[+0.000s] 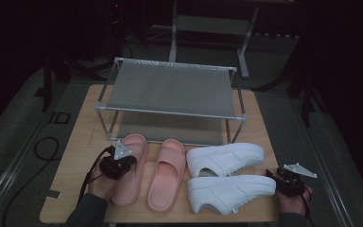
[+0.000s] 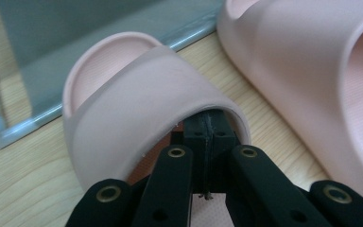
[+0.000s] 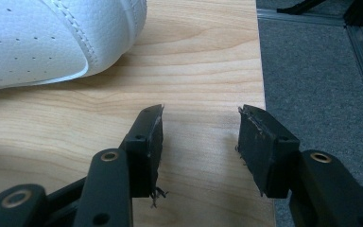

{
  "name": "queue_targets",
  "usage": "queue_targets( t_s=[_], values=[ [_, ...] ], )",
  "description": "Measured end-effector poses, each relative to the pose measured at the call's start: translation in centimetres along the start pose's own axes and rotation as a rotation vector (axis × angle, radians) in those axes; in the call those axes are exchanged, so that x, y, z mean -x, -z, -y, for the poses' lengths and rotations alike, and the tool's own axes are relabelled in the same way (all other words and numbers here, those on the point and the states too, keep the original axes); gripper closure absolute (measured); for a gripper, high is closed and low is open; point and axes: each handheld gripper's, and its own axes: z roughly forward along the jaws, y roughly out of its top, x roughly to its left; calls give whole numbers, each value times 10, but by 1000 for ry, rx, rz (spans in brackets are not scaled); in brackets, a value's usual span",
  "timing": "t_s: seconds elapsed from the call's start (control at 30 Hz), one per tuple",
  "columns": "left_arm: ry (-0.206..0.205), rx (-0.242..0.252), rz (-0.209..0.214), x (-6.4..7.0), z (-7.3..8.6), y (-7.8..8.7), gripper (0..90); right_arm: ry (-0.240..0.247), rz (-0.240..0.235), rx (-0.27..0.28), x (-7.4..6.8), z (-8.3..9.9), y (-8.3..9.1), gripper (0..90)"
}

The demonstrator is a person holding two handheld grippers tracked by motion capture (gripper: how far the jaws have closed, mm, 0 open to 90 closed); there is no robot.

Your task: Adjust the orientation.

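On the wooden table (image 1: pixel 75 142) four shoes lie in a row in front of a two-tier rack (image 1: pixel 170 90): two pink slides at the left and two white sneakers at the right. At the near left the left gripper (image 1: pixel 123 163) sits over the left slide (image 1: pixel 133 165), held in the person's left hand (image 1: pixel 101 184). Seen from the left gripper view, its jaws are pressed together with no gap between them — their tips are tucked under the near edge of the slide's strap (image 2: pixel 146 99), inside the opening above the footbed. Whether they pinch any of the strap cannot be told from here. That slide lies flat on the table, toe toward the rack's lower shelf (image 2: pixel 99 52), with the right slide (image 2: pixel 312 71) just beside it and apart from it.

At the near right edge the right gripper (image 1: pixel 278 179) rests just beside the toe of the near sneaker (image 1: pixel 229 191), held in the right hand (image 1: pixel 293 201). Its jaws stand wide apart in the right gripper view, with bare wood between them and nothing held — the gripper (image 3: pixel 201 142) points along the table's right edge, and the sneaker's toe (image 3: pixel 52 42) lies ahead and to one side, clear of both jaws. The far sneaker (image 1: pixel 224 158) lies just behind the near one, on its side with its opening toward the slides.
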Motion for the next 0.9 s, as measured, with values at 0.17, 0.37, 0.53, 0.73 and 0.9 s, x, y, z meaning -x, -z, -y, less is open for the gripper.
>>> queue_targets(
  t_s=[0.17,0.37,0.53,0.73,0.9],
  values=[
    [-1,1,12,6,-4,-4,899,0,0,0,0,0,0,495],
    [-11,7,34,11,-7,-6,899,0,0,0,0,0,0,495],
    [-25,12,55,16,-9,-7,900,0,0,0,0,0,0,495],
    [-36,19,69,20,-10,-5,895,0,0,0,0,0,0,495],
    [-25,22,53,25,-8,13,866,0,0,1,0,0,0,494]
  ],
)
